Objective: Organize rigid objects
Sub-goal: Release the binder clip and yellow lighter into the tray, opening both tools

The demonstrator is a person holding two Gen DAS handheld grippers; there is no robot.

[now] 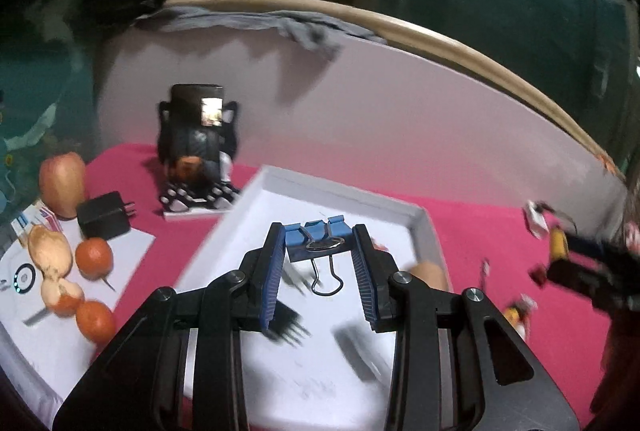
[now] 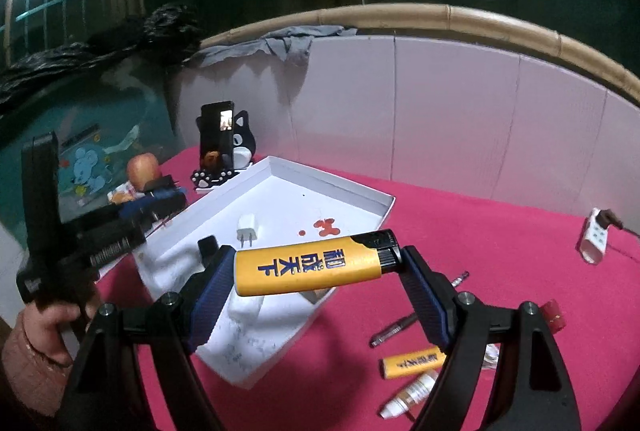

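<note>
My left gripper (image 1: 320, 243) is shut on a blue binder clip (image 1: 316, 237), pinched at the fingertips with its wire handles hanging down, above the white tray (image 1: 416, 219). In the right wrist view my right gripper (image 2: 316, 267) is shut on a yellow lighter (image 2: 308, 267), held lengthwise end to end over the tray's near corner (image 2: 360, 191). The tray holds a white plug charger (image 2: 248, 227), a small black object (image 2: 208, 247) and a red shape (image 2: 326, 225). A hand (image 2: 48, 331) grips the left tool's handle at the left edge.
On the pink cloth right of the tray lie a second yellow lighter (image 2: 412, 361), a small bottle (image 2: 408, 395), a pen (image 2: 394, 329) and a white power strip (image 2: 596, 239). Left of it are a phone on a cat stand (image 2: 218, 135), an apple (image 1: 62, 183), oranges (image 1: 94, 257) and a black charger (image 1: 104, 219).
</note>
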